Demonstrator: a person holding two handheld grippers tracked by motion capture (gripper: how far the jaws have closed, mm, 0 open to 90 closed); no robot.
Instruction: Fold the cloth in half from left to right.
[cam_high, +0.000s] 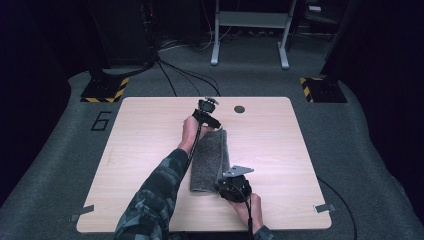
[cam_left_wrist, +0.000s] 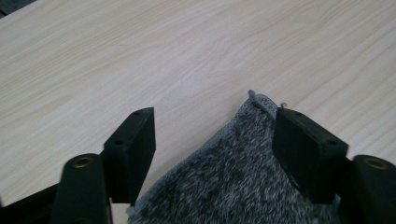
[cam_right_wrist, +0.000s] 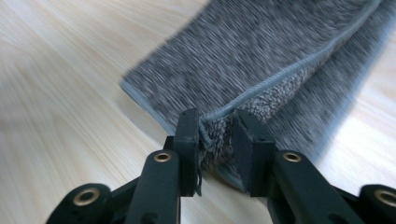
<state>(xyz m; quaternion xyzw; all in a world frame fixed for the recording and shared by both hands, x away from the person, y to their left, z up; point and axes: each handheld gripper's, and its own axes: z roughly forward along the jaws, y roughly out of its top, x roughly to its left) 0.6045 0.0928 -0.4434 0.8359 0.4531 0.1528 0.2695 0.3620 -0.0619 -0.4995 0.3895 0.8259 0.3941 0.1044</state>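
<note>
A grey towel (cam_high: 210, 160) lies folded in a long strip on the wooden table (cam_high: 150, 125), running from near the middle toward the front edge. My left gripper (cam_high: 214, 126) is at its far end. In the left gripper view this gripper (cam_left_wrist: 212, 126) stands open, its jaws wide apart, and the towel's corner (cam_left_wrist: 243, 172) lies flat between them, untouched. My right gripper (cam_high: 222, 181) is at the near right corner. In the right gripper view this gripper (cam_right_wrist: 217, 123) has its jaws only a little apart, with the towel's corded folded corner (cam_right_wrist: 219, 133) sitting loosely between them.
A dark round hole (cam_high: 239, 109) sits in the table near its far edge. Grey tape tabs mark the front corners (cam_high: 82, 212) (cam_high: 325, 206). Black-and-yellow stand bases (cam_high: 102, 90) (cam_high: 322, 87) and a white frame (cam_high: 250, 30) stand on the carpet beyond.
</note>
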